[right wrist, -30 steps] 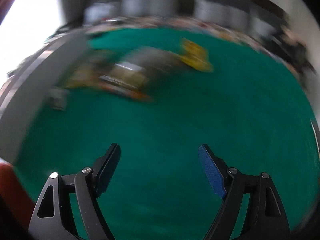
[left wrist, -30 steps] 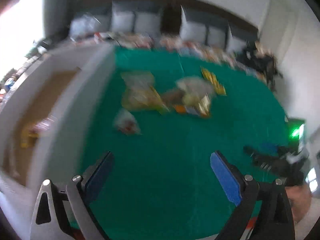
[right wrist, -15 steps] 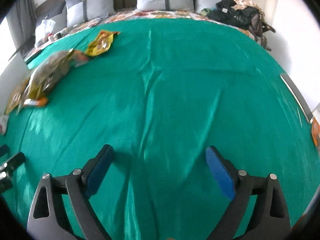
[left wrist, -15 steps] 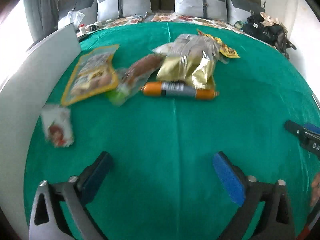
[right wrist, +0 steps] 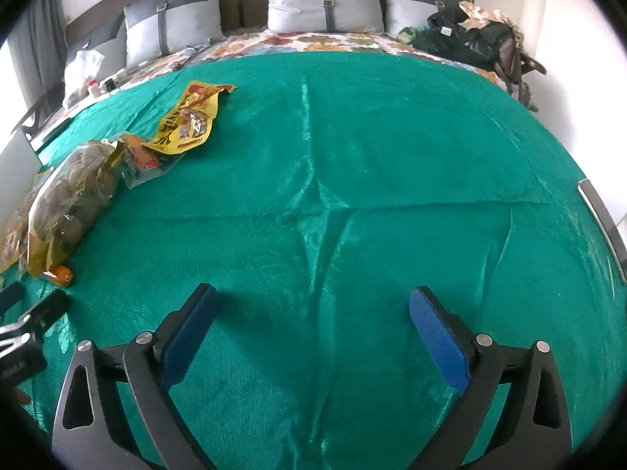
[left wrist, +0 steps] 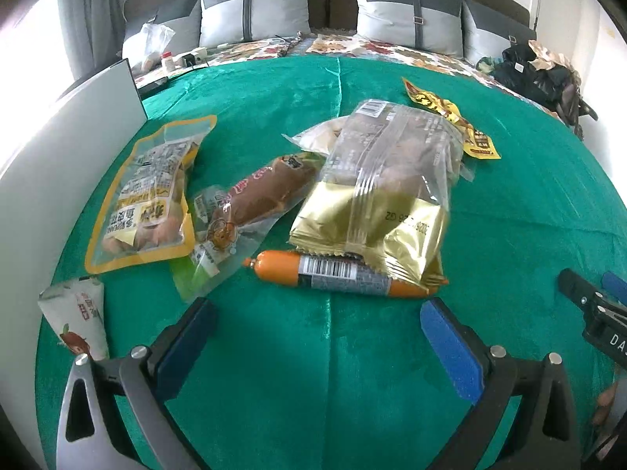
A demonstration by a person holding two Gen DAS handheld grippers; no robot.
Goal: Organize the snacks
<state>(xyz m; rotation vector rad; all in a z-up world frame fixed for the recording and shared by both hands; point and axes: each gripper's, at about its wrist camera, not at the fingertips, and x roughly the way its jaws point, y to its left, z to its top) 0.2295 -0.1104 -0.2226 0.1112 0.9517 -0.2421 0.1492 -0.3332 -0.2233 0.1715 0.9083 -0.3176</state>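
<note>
Snacks [left wrist: 368,196] loose on green cloth [left wrist: 313,352], uncontained

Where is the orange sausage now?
In the left wrist view, the orange sausage lies centre on the green cloth, partly under the gold bag.

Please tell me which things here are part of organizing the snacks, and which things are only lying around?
Part of the job:
- orange sausage
- gold-and-clear bag
- yellow-edged pouch
- brown bun in clear wrap
- yellow packet
- small white packet

Only lying around:
- pillows
- dark bags
- white plastic bag
- green cloth
</note>
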